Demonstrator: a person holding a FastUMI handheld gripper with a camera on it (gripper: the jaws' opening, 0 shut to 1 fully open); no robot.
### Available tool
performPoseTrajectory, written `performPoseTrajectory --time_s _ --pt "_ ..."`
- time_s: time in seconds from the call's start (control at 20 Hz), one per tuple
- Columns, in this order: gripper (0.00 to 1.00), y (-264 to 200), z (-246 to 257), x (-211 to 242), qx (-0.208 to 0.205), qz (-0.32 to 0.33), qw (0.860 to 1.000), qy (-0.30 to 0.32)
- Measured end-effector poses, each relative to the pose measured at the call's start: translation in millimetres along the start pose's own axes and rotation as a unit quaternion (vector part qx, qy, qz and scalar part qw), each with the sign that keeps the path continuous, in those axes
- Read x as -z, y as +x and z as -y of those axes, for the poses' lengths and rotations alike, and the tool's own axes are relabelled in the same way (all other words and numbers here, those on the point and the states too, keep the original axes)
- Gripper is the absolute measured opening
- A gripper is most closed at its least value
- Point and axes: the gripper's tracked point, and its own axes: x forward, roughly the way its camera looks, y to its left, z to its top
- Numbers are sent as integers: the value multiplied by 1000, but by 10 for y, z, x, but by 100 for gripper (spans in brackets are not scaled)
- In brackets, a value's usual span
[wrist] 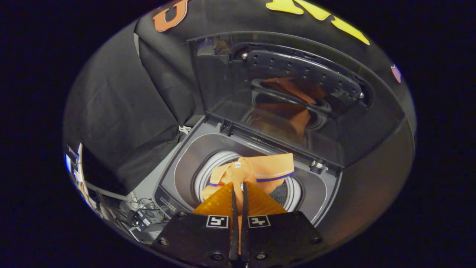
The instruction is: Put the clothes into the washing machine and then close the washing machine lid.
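The hand-held gripper (238, 188) points down over the washing machine (174, 175), fingers apparently pinched on the orange shirt (260, 169) hanging above the drum; lid (275, 100) upright.

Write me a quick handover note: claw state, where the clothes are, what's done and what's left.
Claw: fingers nearly together, pinching the orange shirt, which hangs over the open drum of the washing machine.
Lid: raised upright behind the drum, mirroring the shirt.
Done: shirt carried above the opening.
Left: lower it in, release, pull clear, then close the lid.
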Motion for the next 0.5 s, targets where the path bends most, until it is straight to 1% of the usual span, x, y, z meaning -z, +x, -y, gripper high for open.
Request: performPoseTrajectory --time_s 0.05,0.1,0.15,0.2,0.3,0.45,0.5 --pt "8 -5 4 -10 3 7 1000 -4" --pt "8 -12 14 -14 4 12 1000 -8" --pt "13 -30 3 20 2 13 1000 -11" --pt "27 -66 -11 -2 1 19 1000 -11" --pt "55 -99 41 5 17 28 999 -11" --pt "98 -169 75 48 26 35 999 -5" --pt "98 -198 87 18 27 42 999 -4"
